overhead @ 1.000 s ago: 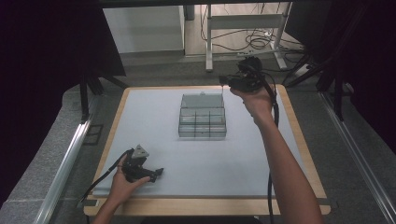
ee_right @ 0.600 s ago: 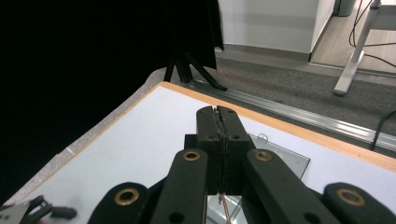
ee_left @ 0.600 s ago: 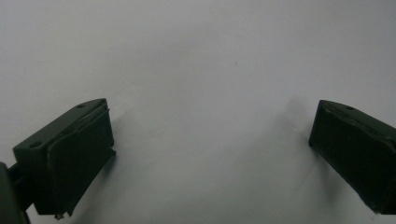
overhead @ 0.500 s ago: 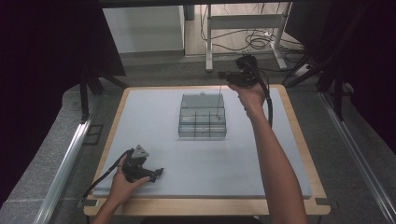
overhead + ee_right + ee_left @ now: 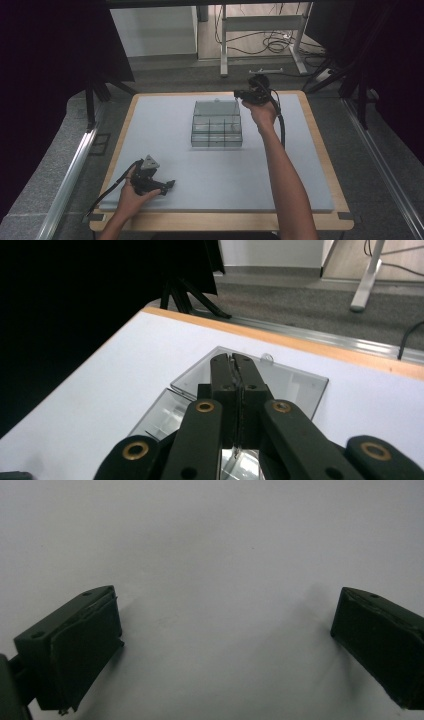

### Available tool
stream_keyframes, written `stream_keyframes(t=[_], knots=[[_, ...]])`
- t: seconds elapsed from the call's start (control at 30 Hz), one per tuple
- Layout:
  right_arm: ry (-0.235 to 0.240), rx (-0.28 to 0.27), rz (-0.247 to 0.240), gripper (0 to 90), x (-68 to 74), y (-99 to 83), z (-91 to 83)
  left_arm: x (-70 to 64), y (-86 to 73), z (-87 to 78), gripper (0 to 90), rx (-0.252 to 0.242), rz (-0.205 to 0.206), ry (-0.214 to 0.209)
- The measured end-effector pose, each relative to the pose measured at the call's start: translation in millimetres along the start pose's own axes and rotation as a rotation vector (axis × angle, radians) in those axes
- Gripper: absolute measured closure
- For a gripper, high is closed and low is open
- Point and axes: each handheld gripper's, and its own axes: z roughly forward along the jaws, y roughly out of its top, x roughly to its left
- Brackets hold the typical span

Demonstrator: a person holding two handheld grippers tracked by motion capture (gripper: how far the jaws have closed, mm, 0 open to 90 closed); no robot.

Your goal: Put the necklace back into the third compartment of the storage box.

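A clear plastic compartment box (image 5: 216, 133) stands at the middle back of the grey mat, its clear lid (image 5: 215, 107) swung open toward the far side. My right gripper (image 5: 238, 93) hovers at the lid's far right corner. In the right gripper view its jaws (image 5: 231, 360) are pressed together over the lid (image 5: 295, 385), with the box's compartments (image 5: 162, 415) below; nothing shows between the tips. My left gripper (image 5: 167, 186) rests low over the mat at the front left, and its jaws (image 5: 225, 645) stand wide apart with bare mat between them.
The grey mat (image 5: 300, 165) covers a wooden-edged table (image 5: 326, 150). Beyond the far edge lie dark floor, a metal rail and white desk legs (image 5: 222, 45). Black stands (image 5: 95, 100) rise at the left back corner.
My right gripper has drifted left and a little nearer, ending at the lid's far right corner. The left gripper has stayed put.
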Motion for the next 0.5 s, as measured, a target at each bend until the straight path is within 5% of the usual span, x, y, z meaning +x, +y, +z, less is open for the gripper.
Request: stream_keyframes(t=[0.5], knots=[[-0.033, 0.085, -0.001, 87.6, -8.8, -35.3, 23.9, -0.3, -0.1, -0.1, 0.0, 0.0, -0.002, -0.001]])
